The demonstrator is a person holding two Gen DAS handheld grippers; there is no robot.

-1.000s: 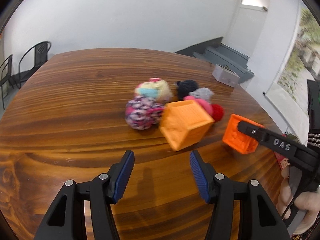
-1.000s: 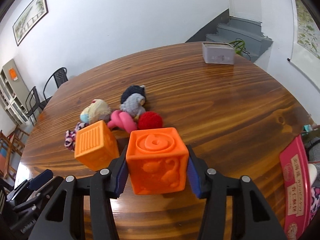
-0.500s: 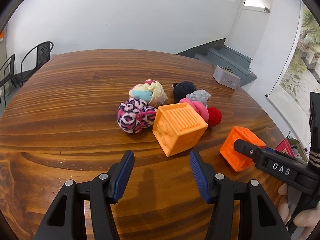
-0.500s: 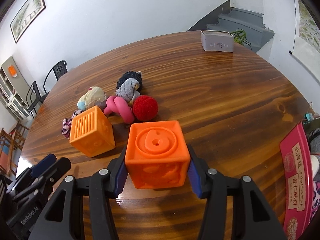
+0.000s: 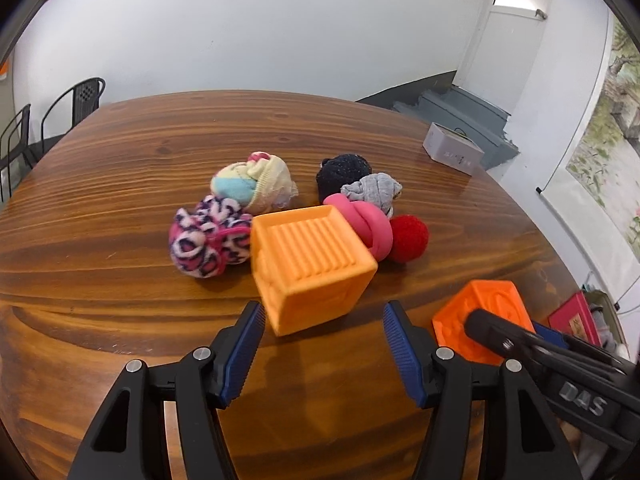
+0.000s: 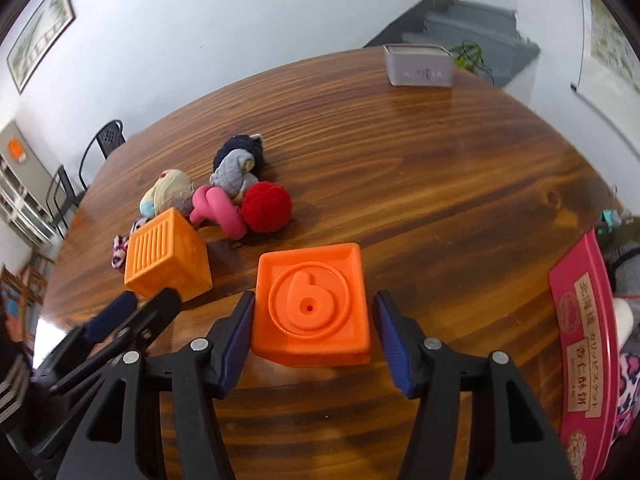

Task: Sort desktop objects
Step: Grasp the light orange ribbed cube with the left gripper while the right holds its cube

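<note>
- Right gripper point(image 6: 313, 336) sat spread around the numbered cube point(image 6: 312, 305). The left pad appeared to touch the cube's left face; a sliver of space showed at the right pad. No squeeze on the cube.
- The numbered cube rested flat on the wooden table point(image 6: 440, 184), near edge, right of centre. Raised "6" face pointed up, top of the digit toward the far side. A cube, so no long axis.
- Left gripper point(image 5: 323, 344) was spread wide, holding nothing, its tips just short of the ribbed cube point(image 5: 310, 266).
- The ribbed cube stood on the table with its ribbed face up, ribs running near-to-far and skewed slightly right; one vertical edge faced the left gripper.
- Behind the ribbed cube, a cluster: leopard-print sock ball point(image 5: 206, 236) far-left and touching it, pastel sock ball point(image 5: 254, 182) beyond, pink sock roll point(image 5: 366, 220) touching its far-right corner, red ball point(image 5: 408, 238), grey sock ball point(image 5: 372, 190), dark sock ball point(image 5: 344, 170).
- Grey box point(image 6: 418, 65) at the far edge; pink tin point(image 6: 584, 332) at the right edge.
</note>
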